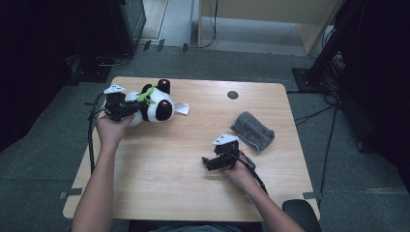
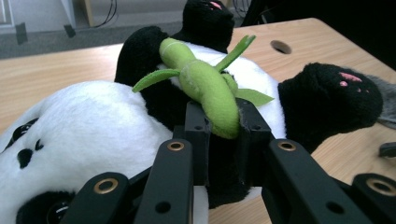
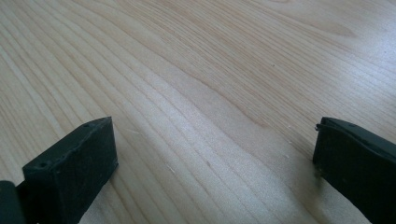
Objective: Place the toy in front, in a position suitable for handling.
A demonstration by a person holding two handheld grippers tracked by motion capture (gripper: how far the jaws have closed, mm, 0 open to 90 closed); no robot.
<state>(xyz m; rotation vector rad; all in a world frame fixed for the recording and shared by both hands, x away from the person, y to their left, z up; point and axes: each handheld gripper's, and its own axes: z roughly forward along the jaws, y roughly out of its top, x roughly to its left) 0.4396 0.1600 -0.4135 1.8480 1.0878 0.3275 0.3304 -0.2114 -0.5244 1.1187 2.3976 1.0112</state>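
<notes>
Here, we are reading the scene line by line:

Left tool [image 1: 126, 110]: we are seeing it in the upper left of the high view, a hand gripping it from below; in the left gripper view [image 2: 223, 133] its jaws are pinching together on the green bamboo sprig [image 2: 205, 88] sewn to the panda's chest.

Plush panda [image 1: 152, 104]: we are finding it lying on its back in the upper left part of the table [image 1: 159, 179], black feet pointing toward the centre of the frame; in the left gripper view its white head [image 2: 84, 130] is sitting at the lower left and a black paw with pink pads [image 2: 329, 100] at the right.

Right tool [image 1: 218, 163]: we are seeing it right of centre in the high view, resting low over the wood, well apart from the panda; in the right gripper view [image 3: 212, 154] its jaws are standing wide apart with bare table between them.

Grey cloth [image 1: 252, 130]: we are noting it crumpled just above and right of the right tool, not touching it.

White tag [image 1: 182, 108]: it is sticking out of the panda on the right side.
</notes>
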